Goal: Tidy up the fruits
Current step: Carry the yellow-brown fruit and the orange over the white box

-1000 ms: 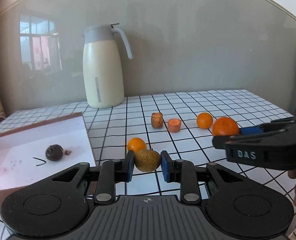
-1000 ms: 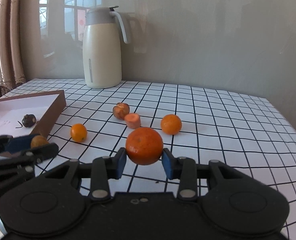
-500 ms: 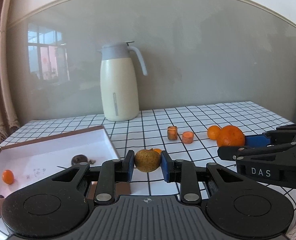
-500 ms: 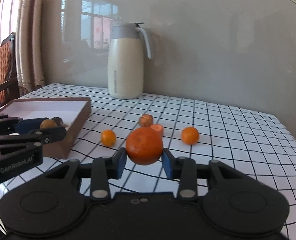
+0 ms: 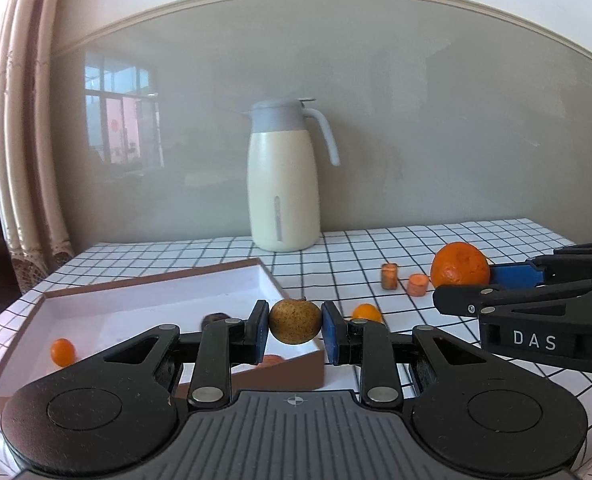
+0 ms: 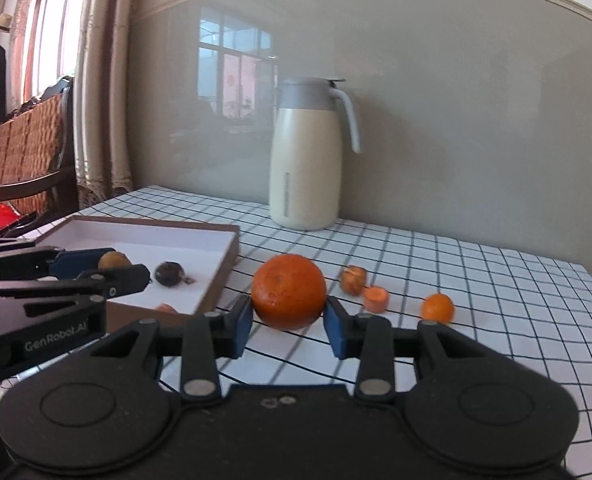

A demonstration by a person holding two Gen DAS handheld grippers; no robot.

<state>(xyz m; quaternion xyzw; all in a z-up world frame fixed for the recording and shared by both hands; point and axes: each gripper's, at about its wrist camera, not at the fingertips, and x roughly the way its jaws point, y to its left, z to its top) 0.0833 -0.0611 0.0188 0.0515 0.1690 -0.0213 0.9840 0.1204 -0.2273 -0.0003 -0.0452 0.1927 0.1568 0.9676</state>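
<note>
My left gripper (image 5: 295, 330) is shut on a brown-speckled round fruit (image 5: 295, 321) and holds it in the air over the near right corner of a shallow brown box (image 5: 96, 292) with a white inside. My right gripper (image 6: 288, 320) is shut on a large orange (image 6: 288, 291), held above the table right of the box (image 6: 220, 280). In the box lie a small orange fruit (image 5: 62, 351) and a dark round fruit (image 6: 169, 273). A small orange fruit (image 6: 437, 307) and another (image 5: 366, 313) lie on the table.
A cream thermos jug (image 5: 282, 184) stands at the back by the wall. Two cut carrot pieces (image 5: 389, 276) (image 5: 417, 284) lie on the checked tablecloth (image 6: 495, 280). A wicker chair (image 6: 24, 152) stands left of the table.
Both grippers have lifted and moved left toward the box, each still holding its fruit. The box now sits under the left gripper.
</note>
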